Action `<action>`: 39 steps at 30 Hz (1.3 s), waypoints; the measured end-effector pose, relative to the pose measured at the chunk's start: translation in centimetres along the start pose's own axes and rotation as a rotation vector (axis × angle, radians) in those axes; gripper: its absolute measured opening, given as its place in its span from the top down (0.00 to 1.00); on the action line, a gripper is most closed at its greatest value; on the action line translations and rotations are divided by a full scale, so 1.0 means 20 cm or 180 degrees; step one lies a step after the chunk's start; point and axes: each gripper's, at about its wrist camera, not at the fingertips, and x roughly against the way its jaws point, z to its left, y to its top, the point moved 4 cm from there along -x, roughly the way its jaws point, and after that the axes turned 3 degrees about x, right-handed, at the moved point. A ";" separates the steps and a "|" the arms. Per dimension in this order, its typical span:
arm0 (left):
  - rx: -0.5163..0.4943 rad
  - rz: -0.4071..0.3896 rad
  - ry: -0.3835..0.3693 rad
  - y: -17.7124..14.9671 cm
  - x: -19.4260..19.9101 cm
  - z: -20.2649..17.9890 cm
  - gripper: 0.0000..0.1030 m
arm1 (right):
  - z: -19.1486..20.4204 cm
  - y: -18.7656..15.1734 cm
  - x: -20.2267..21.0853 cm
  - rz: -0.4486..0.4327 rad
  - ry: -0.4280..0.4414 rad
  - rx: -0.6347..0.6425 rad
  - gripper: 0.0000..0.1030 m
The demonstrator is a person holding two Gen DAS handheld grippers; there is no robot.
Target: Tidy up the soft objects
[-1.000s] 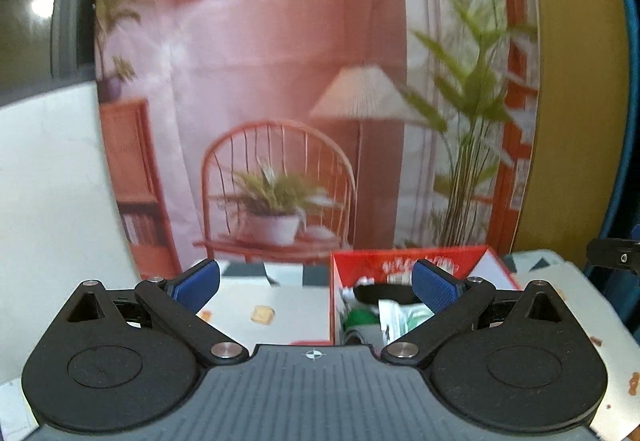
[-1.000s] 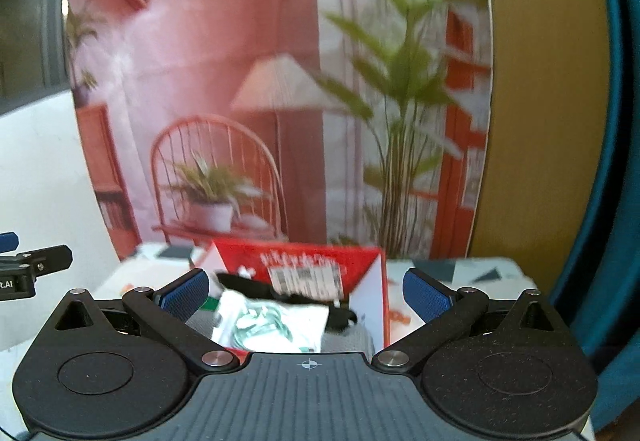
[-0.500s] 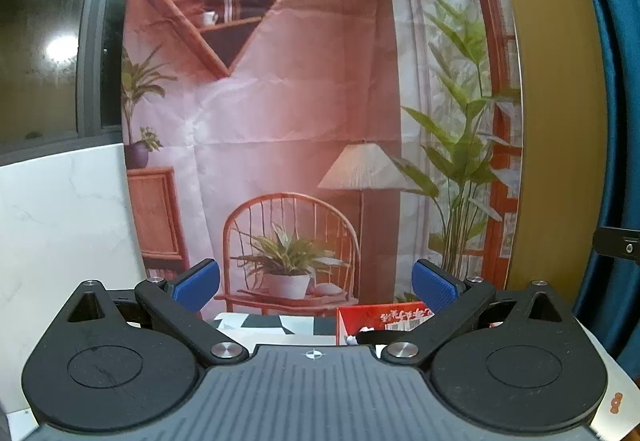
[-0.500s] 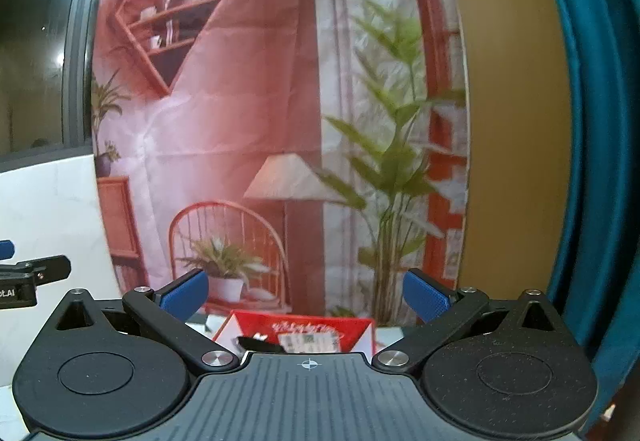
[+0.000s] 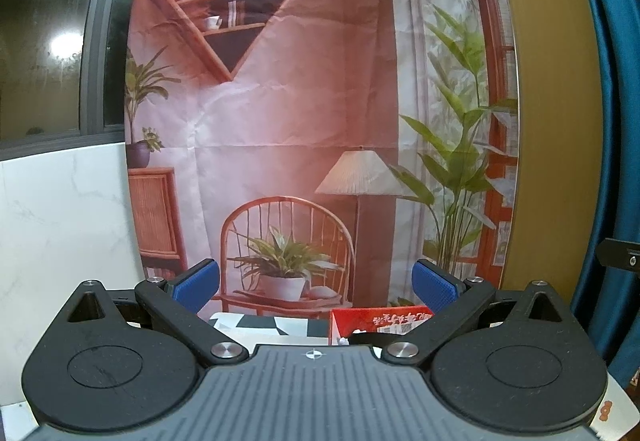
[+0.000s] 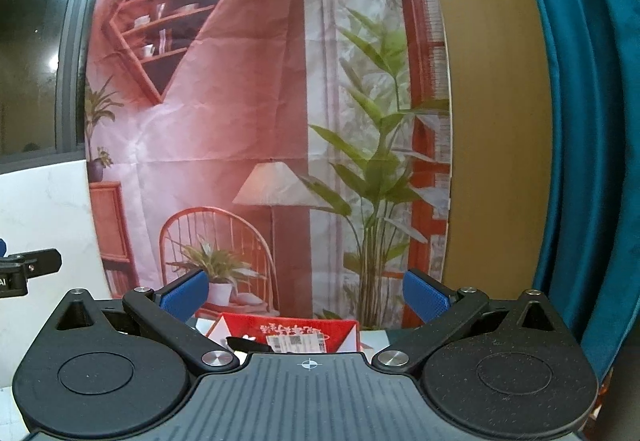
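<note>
Both tongs spread and empty, red box low in frame

My left tongs (image 5: 316,283) and right tongs (image 6: 304,291) point at the backdrop (image 5: 320,101), so reaching blind could clip the red box (image 6: 288,335) at bottom centre, where the soft things sit mostly hidden; its white print and barcode label are too small to read.

Both wrist cameras sit low behind their fingers, facing level toward the printed backdrop (image 5: 280,129) beyond; both share its chair and the red box (image 6: 288,333) below.
</note>
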 end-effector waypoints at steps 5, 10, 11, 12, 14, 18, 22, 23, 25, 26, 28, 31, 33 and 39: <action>0.0007 -0.0012 -0.0030 0.00 0.01 0.01 0.00 | -0.01 -0.01 0.01 -0.0009 -0.0041 -0.0010 0.00; 0.0000 -0.0010 -0.0040 0.00 0.00 0.03 0.00 | -0.02 -0.01 0.01 0.0001 -0.0085 -0.0033 0.00; -0.0004 -0.0004 -0.0041 -0.01 0.00 0.03 0.00 | -0.03 -0.02 0.01 0.0007 -0.0088 -0.0036 0.00; -0.0007 0.0000 -0.0053 -0.01 0.00 0.03 0.00 | -0.03 -0.02 0.00 0.0020 -0.0094 -0.0037 0.00; -0.0001 0.0008 -0.0071 -0.01 -0.01 0.03 0.00 | -0.03 -0.02 0.00 0.0039 -0.0105 -0.0031 0.00; -0.0003 0.0010 -0.0065 -0.01 -0.01 0.04 0.00 | -0.04 -0.03 -0.02 0.0079 -0.0158 -0.0026 0.00; 0.0008 0.0030 -0.0058 -0.02 -0.02 0.04 0.00 | -0.04 -0.04 -0.02 0.0105 -0.0136 -0.0035 0.00; 0.0016 0.0037 -0.0058 -0.02 -0.02 0.05 0.00 | -0.04 -0.04 -0.02 0.0102 -0.0137 -0.0035 0.00; 0.0028 0.0052 -0.0064 -0.02 -0.03 0.05 0.00 | -0.04 -0.04 -0.02 0.0106 -0.0143 -0.0021 0.00; 0.0030 0.0055 -0.0060 -0.02 -0.03 0.05 0.00 | -0.04 -0.04 -0.02 0.0105 -0.0147 -0.0017 0.00; 0.0023 0.0055 -0.0048 -0.01 -0.03 0.05 0.00 | -0.04 -0.04 -0.02 0.0101 -0.0149 -0.0017 0.00; 0.0019 0.0051 -0.0043 -0.01 -0.03 0.05 0.00 | -0.04 -0.04 -0.02 0.0105 -0.0144 -0.0012 0.00; 0.0021 0.0051 -0.0042 -0.01 -0.03 0.05 0.00 | -0.04 -0.04 -0.01 0.0109 -0.0138 -0.0004 0.00; 0.0029 0.0070 -0.0024 -0.01 -0.03 0.05 0.00 | -0.03 -0.04 -0.01 0.0106 -0.0143 0.0032 0.00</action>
